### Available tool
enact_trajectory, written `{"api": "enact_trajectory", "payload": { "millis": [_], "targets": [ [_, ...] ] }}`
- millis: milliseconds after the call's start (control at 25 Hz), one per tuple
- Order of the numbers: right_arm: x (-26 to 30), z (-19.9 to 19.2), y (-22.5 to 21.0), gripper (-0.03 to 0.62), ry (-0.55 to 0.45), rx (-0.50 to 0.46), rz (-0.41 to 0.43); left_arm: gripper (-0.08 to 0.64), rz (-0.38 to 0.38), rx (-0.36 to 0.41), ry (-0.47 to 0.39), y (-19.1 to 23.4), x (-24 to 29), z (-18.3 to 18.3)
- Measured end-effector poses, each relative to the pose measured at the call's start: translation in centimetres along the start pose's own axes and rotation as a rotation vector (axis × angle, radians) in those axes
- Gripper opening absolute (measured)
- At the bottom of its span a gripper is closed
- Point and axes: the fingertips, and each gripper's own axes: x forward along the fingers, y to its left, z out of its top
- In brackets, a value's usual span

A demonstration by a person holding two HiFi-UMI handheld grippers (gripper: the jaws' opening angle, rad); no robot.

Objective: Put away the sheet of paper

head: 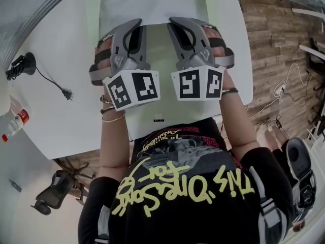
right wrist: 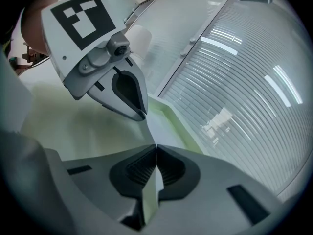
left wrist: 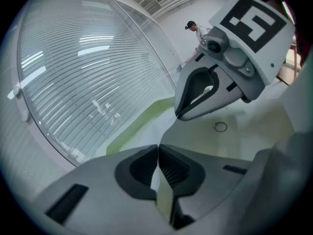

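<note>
Left gripper [left wrist: 158,148] pinching thin paper [head: 152,4] (pale greenish), right gripper [right wrist: 156,148] likewise

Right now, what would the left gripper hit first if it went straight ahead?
The paper: the left gripper is shut on its edge, and it stretches on ahead. Beyond that, depth is unclear.

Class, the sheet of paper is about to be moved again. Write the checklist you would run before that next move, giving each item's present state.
1. Left gripper shut on the sheet of paper: ok.
2. Right gripper shut on the sheet: ok.
3. Both grippers side by side on the same sheet: ok.
4. Sheet apart from the cable and bottle at the left of the table: ok.
5. Place to put the sheet away: cannot tell, no folder or tray in view.
</note>
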Motion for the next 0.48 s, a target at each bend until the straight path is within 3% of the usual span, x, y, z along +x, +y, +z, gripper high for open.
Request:
{"api": "enact_trajectory", "payload": {
  "millis": [480],
  "targets": [
    [0.19, 0.23, -0.54, 0.009, 0.005, 0.020, -0.010, 0.011, 0.019, -0.011, 0.007, 0.60, 0.38, 0.34]
  ]
}}
